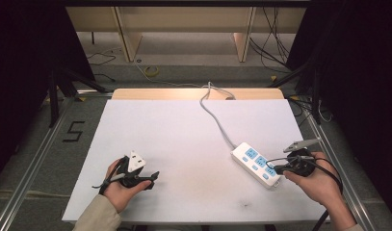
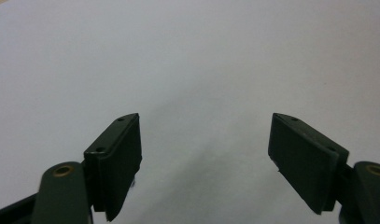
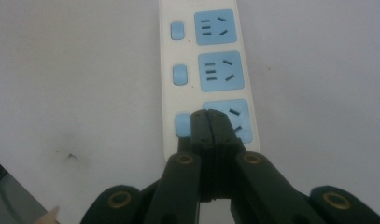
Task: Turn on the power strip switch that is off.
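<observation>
Right hand-held gripper [image 3: 208, 122], jaws closed, hovers over the power strip [image 3: 208, 70].

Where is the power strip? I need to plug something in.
In the high view, the power strip lies at the table's right side, beside the right tool.

Light: even and bright on the white table [image 1: 184, 144], dark surrounds | Shadows: soft grey patch between and just ahead of my left claw [image 2: 206, 154] | Focus: my right claw [image 3: 210, 122] blurred up close, power strip [image 3: 211, 70] beyond it soft | Glare: none
</observation>
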